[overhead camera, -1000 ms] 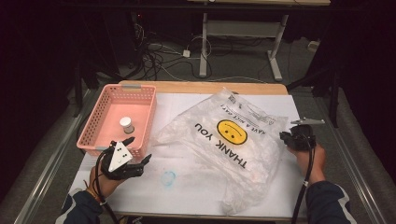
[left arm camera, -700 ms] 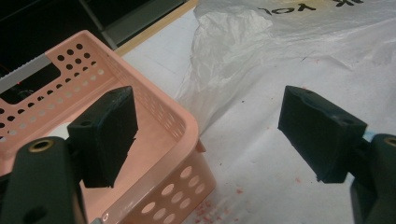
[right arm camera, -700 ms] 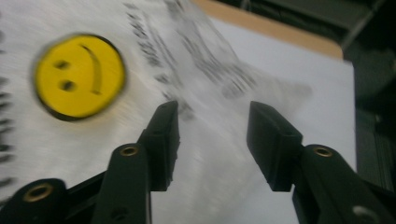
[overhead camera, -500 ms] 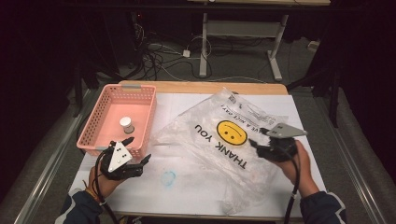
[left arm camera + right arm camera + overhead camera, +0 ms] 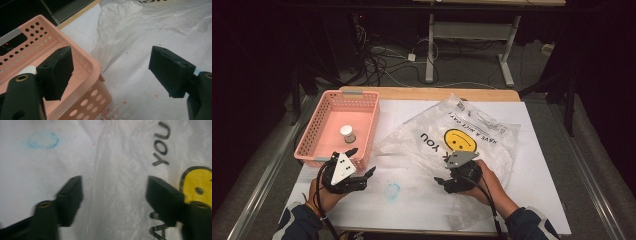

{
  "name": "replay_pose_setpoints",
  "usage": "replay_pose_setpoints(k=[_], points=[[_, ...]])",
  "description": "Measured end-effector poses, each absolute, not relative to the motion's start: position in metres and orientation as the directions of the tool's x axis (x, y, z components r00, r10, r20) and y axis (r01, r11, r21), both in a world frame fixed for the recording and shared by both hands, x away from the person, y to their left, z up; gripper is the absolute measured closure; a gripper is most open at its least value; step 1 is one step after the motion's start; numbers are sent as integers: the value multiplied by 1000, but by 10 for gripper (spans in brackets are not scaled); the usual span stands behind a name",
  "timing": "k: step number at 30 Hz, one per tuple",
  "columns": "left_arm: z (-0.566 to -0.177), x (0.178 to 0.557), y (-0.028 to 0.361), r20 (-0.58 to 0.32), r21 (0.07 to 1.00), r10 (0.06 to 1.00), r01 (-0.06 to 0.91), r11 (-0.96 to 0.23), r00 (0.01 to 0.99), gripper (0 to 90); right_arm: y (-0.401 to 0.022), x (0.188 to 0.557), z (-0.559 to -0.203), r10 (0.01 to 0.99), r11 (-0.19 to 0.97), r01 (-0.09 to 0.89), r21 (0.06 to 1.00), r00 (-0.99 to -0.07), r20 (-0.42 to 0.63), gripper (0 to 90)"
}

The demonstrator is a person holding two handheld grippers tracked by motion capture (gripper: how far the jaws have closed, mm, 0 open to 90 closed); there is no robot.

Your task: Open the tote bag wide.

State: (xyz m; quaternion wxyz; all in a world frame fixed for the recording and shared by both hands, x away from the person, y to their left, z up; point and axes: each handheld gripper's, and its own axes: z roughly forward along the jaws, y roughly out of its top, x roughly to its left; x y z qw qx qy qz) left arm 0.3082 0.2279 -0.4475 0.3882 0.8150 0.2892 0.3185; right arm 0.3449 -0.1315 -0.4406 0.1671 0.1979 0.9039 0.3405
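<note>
A clear plastic bag (image 5: 457, 145) printed with a yellow smiley and "THANK YOU" lies crumpled across the middle of the table (image 5: 542, 170). It looks featherlight, limp and slick, so I judge it will slide and fold rather than lift as one piece. A pinch on a gathered crease or along its near edge seems the best hold.

The right gripper (image 5: 443, 182) hovers over the bag's near part with its jaws spread and nothing between them; in the right gripper view (image 5: 113, 192) a long fold runs straight between them. The left gripper (image 5: 361, 161) sits at the near corner of the pink basket (image 5: 314, 135), jaws also apart and empty.

By my count: one bag, one basket, one small white-capped jar (image 5: 347, 133) standing inside it, and one faint blue ring (image 5: 392, 190) marked on the table.
</note>
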Motion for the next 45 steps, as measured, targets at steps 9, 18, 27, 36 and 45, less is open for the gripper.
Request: replay_pose_setpoints(k=[9, 18, 27, 36, 45], points=[[-449, 309, 228, 291, 813, 715, 230, -535, 635, 194, -115, 359, -460, 480, 735, 259, 626, -852, -210, 583], [-449, 309, 229, 289, 816, 716, 228, -532, 635, 194, -114, 377, -467, 523, 720, 300, 626, -827, -205, 899], [-447, 310, 229, 288, 818, 722, 230, -527, 629, 194, -127, 379, -439, 598, 624, 282, 729, -772, -213, 900], [-428, 312, 239, 329, 842, 752, 183, -508, 572, 195, -138, 383, -404, 651, 552, 244, 797, -724, -229, 900], [-396, 336, 256, 349, 826, 795, 238, -511, 496, 196, -144, 380, -373, 689, 451, 170, 876, -691, -220, 900]])
